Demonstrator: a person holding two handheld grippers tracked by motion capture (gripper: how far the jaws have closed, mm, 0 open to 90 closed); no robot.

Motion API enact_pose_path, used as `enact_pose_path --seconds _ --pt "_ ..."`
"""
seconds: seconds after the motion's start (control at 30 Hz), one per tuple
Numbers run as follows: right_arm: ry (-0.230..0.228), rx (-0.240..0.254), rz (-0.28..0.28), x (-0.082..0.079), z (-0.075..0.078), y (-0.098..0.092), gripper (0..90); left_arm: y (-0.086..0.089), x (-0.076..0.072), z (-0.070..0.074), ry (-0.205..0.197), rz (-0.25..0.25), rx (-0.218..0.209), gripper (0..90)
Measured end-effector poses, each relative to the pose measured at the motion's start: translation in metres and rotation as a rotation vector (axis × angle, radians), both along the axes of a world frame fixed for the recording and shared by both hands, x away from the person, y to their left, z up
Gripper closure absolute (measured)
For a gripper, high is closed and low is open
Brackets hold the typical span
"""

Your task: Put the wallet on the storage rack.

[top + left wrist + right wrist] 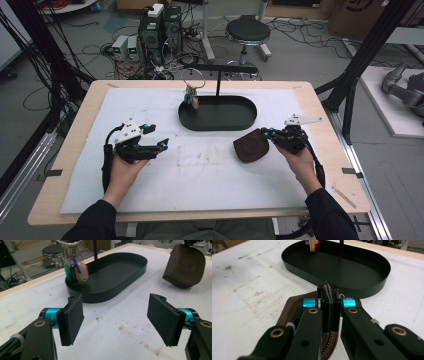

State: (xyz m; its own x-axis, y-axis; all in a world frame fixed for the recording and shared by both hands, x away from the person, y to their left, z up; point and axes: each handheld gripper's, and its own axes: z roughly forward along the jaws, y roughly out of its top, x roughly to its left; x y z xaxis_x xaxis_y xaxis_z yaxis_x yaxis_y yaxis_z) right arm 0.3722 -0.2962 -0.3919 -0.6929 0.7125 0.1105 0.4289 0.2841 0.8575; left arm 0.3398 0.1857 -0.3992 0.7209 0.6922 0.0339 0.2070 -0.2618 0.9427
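At the left, the left tongs [161,145] are held open and empty above the white-covered bench [150,185]. Towards the right, a brown leather zipped pouch [251,145] is gripped at its edge by the closed right tongs [266,133] and tilted up, just in front of the black oval metal tray [218,113]. The tray is judged nearer the right hand, beyond the pouch.

no readable text, labels, brands or numbers anywhere in view
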Motion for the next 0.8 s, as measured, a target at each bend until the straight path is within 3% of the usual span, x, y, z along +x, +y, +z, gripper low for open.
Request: enact_pose_path --seconds 0.23,0.33,0.4,0.53,0.8 --pt "-0.034 0.003 0.028 -0.005 0.003 0.002 90.0 -0.03 0.008 0.001 0.017 -0.066 -0.042 29.3" --pt "-0.05 0.001 0.047 -0.009 0.005 0.003 90.0 -0.045 0.012 0.002 0.027 -0.111 -0.032 29.5" --pt "-0.064 0.003 0.065 -0.011 0.007 0.003 90.0 -0.054 0.014 0.002 0.038 -0.138 -0.027 29.6" --pt "-0.087 0.001 0.09 -0.016 0.009 0.005 90.0 -0.072 0.022 0.003 0.071 -0.207 -0.059 29.6" --pt "-0.099 0.006 0.106 -0.02 0.01 0.002 90.0 -0.107 0.04 -0.003 0.118 -0.299 -0.07 29.6"
